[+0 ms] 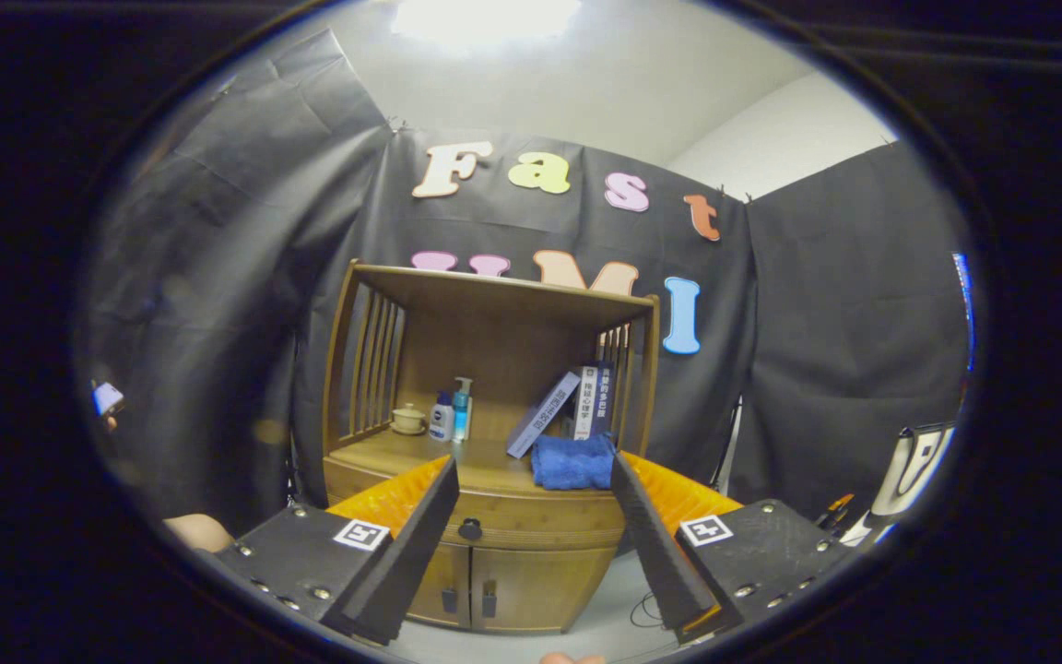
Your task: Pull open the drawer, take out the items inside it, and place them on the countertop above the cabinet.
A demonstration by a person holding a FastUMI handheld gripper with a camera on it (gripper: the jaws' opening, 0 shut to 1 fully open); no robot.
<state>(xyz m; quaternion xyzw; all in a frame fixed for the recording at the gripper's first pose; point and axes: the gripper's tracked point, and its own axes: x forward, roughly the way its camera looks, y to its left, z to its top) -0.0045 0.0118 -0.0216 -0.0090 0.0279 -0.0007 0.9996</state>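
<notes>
A wooden cabinet (494,516) stands ahead against the black cloth wall. Its drawer (513,530) is closed, with a dark round knob (470,529) in the front. Below the drawer are two closed doors (513,590). The countertop (457,456) above the drawer holds a folded blue towel (573,463). My gripper (536,493) is open, its two black fingers (411,544) spread wide with nothing between them. The knob sits beyond the fingers, nearer the left one. What lies inside the drawer is hidden.
On the countertop under a slatted wooden hutch (494,295) stand a small cup (408,420), two pump bottles (454,412) and leaning books (577,406). A person's hand (199,530) shows beside the left finger. A white bag (909,470) and cables lie right of the cabinet.
</notes>
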